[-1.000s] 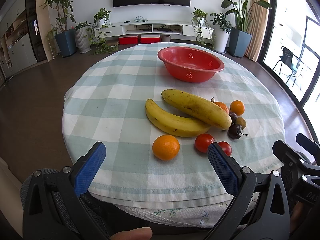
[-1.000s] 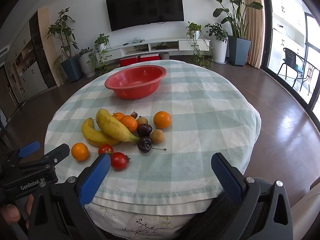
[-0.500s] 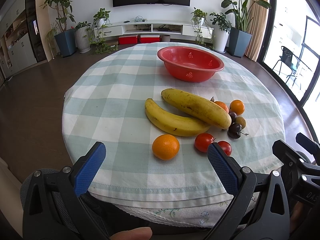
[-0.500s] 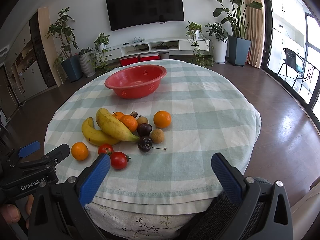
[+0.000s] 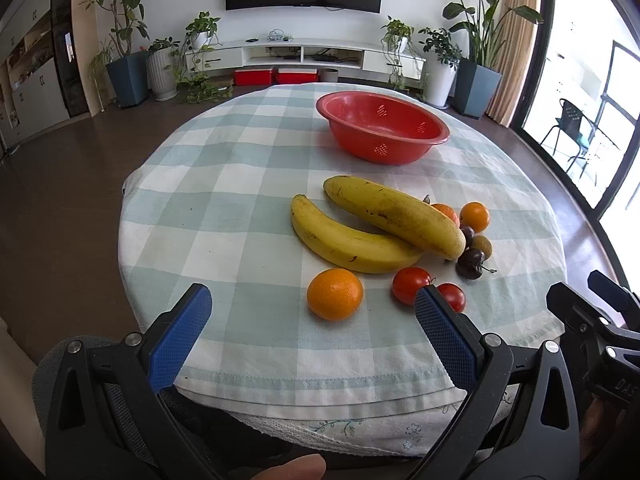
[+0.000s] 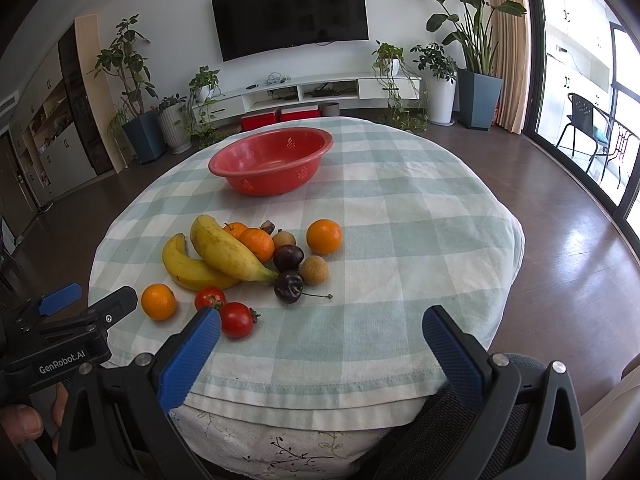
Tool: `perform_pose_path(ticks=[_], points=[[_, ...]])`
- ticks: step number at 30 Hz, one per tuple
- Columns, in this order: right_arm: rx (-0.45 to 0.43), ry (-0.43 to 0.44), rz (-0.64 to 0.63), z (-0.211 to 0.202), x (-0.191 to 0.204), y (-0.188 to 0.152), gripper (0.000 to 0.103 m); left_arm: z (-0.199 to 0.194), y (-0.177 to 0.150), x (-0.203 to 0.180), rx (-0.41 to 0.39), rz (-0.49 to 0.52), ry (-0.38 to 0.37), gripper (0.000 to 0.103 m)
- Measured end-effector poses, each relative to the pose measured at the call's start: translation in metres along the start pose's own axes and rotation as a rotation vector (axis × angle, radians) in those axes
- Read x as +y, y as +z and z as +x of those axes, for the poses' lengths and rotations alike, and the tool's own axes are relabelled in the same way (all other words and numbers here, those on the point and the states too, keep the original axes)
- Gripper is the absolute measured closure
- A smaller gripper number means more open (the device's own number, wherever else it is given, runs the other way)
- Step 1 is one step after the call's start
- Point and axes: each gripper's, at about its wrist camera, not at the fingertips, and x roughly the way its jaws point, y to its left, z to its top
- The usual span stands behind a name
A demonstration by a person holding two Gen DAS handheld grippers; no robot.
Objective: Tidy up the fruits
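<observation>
A: Where's the fruit?
B: Loose on the checked cloth (image 6: 400, 208), near side of the table. Two bananas (image 5: 376, 224) lie side by side, touching. One orange (image 5: 335, 294) sits alone just in front of them, two tomatoes (image 6: 224, 308) beside it.
A: Rest?
B: More oranges, dark cherries (image 6: 289, 276) & small brown fruits bunched at the bananas' far end.
A: Bowl?
B: Red bowl (image 5: 382, 128) w/ holes in its wall, further back, apart from the pile. Nothing visible in it.
A: Grippers?
B: Left gripper (image 5: 312, 320) spread wide, holding nothing, at the table edge. Right gripper (image 6: 320, 340) same: fingers wide apart, nothing between them.
</observation>
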Motion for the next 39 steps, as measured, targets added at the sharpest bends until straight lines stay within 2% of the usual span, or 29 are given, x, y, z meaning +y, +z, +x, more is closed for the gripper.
perform_pose_path(ticks=[1,3,5,7,9,11,13,16,17,21,26,27,31,34,35,36,39], points=[[-0.003,0.004,0.002,0.0,0.0,0.0,0.0,-0.001,0.0,0.004,-0.011,-0.016,-0.047,0.0],[-0.017,0.02,0.005,-0.001,-0.001,0.0,0.0,-0.003,0.0,0.012,-0.048,-0.043,-0.249,0.0],[-0.033,0.055,0.008,-0.002,-0.001,-0.001,0.0,-0.006,-0.002,0.018,-0.07,-0.019,-0.317,0.0],[-0.039,0.09,0.009,-0.002,-0.002,-0.003,0.0,-0.009,-0.006,0.021,-0.044,0.063,-0.295,0.0],[-0.03,0.11,0.009,0.003,-0.001,-0.004,0.0,0.001,-0.012,0.024,0.107,0.122,-0.2,0.0],[-0.006,0.129,0.015,0.01,-0.008,-0.003,0.0,0.012,-0.016,0.036,0.207,0.08,-0.13,0.0],[0.018,0.152,0.022,0.015,-0.008,-0.004,0.0,0.017,-0.017,0.046,0.252,0.052,-0.149,0.0],[0.018,0.145,0.023,0.018,-0.009,-0.006,0.002,0.022,-0.01,0.038,0.234,0.133,-0.161,0.0],[0.026,0.146,0.023,0.019,-0.009,-0.006,0.003,0.024,-0.007,0.03,0.206,0.174,-0.159,0.0],[0.068,0.162,0.024,0.025,-0.01,-0.008,0.005,0.031,0.006,0.006,0.182,0.3,-0.183,0.001],[0.086,0.198,-0.006,0.028,-0.005,-0.009,0.009,0.05,0.013,-0.004,0.233,0.393,-0.21,0.025],[0.09,0.204,-0.014,0.029,-0.003,-0.009,0.009,0.053,0.013,-0.003,0.242,0.398,-0.22,0.027],[0.107,0.23,-0.055,0.033,0.009,-0.008,0.011,0.063,0.013,0.0,0.282,0.394,-0.296,0.046],[0.119,0.243,-0.09,0.035,0.02,-0.008,0.015,0.067,0.013,-0.001,0.295,0.414,-0.309,0.053],[0.131,0.252,-0.098,0.037,0.023,-0.008,0.019,0.067,0.012,-0.001,0.298,0.418,-0.316,0.056],[0.144,0.26,-0.105,0.039,0.026,-0.008,0.024,0.067,0.013,-0.001,0.3,0.421,-0.319,0.057],[0.168,0.259,-0.126,0.044,0.031,-0.01,0.029,0.067,0.016,-0.001,0.293,0.429,-0.325,0.057]])
